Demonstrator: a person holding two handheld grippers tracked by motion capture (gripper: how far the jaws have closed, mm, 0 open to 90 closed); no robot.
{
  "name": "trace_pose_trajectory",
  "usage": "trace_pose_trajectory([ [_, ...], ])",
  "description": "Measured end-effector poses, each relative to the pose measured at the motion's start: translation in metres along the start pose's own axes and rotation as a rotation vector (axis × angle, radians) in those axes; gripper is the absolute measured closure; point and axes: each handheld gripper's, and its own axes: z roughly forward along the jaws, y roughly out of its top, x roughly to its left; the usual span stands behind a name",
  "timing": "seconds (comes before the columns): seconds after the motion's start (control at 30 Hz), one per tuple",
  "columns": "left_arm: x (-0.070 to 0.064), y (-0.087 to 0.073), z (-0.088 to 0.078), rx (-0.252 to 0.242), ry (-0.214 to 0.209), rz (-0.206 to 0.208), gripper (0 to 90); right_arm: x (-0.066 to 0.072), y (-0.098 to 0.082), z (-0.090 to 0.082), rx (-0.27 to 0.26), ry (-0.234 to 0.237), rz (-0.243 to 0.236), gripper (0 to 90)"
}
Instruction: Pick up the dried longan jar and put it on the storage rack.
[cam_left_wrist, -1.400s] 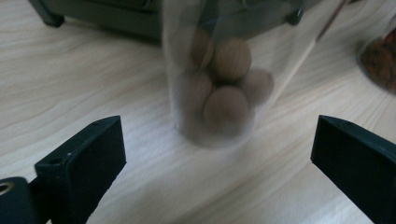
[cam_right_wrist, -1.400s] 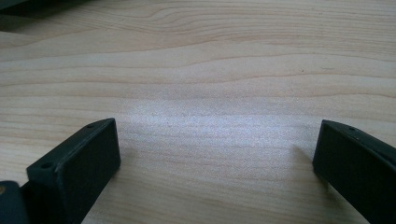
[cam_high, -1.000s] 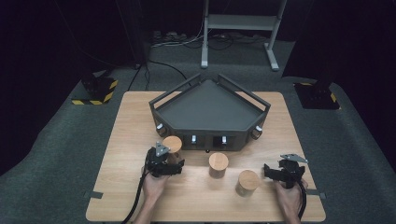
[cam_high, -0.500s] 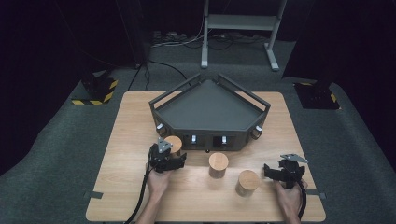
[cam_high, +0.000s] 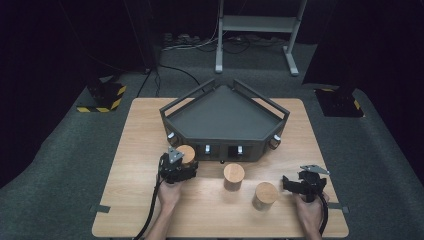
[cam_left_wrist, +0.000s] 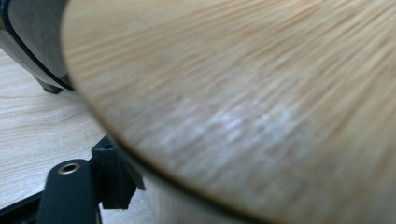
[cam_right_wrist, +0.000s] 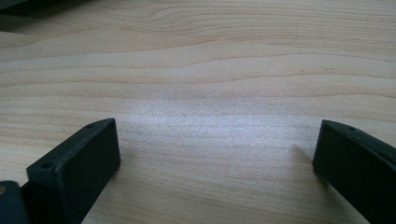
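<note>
Wooden cylinder (cam_high: 187, 154) at the table's left centre, just in front of the dark tray, clamped in the left gripper (cam_high: 179, 161); jaws just closing in from wide over the past second, pads now pressed on the block's sides. Seen close up from the left gripper view as a broad blurred round top (cam_left_wrist: 243, 102), one black jaw below at the left edge, pale tabletop beside it. Nearest the table's front edge: two hands, left hand (cam_high: 169, 194) under its gripper, right hand (cam_high: 309, 212) near the right corner. Right gripper (cam_high: 292, 184) low over bare wood, jaws spread wide, nothing between them; same wide gap plain in the right gripper view (cam_right_wrist: 215, 154). Just left of it, second wooden cylinder (cam_high: 265, 195); a little farther back, third wooden cylinder (cam_high: 233, 176), upright, apart from both grippers. Behind these, dark five-sided tray (cam_high: 225, 120) with raised rails, mid-table. Wooden table (cam_high: 140, 130) on grey carpet; metal stand (cam_high: 260, 35) in the dark background.
</note>
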Motion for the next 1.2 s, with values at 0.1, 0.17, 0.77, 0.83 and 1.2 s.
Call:
trace_pose_trajectory([
  [0.1,-0.001,0.000,-0.001,0.000,0.002,0.010,24.8,0.000,0.000,0.000,0.000,0.000,0.000,0.1],
  [0.17,-0.002,0.000,-0.002,0.005,-0.001,0.014,25.1,0.000,0.000,0.000,0.000,0.000,0.000,0.0],
  [0.77,-0.014,0.026,-0.026,0.036,-0.073,0.053,25.4,0.000,0.000,0.000,0.000,0.000,0.000,0.1],
  [0.83,-0.017,0.032,-0.030,0.052,-0.087,0.070,25.5,0.000,0.000,0.000,0.000,0.000,0.000,0.1],
  [1.2,-0.026,0.059,-0.047,0.107,-0.161,0.072,25.5,0.000,0.000,0.000,0.000,0.000,0.000,0.1],
])
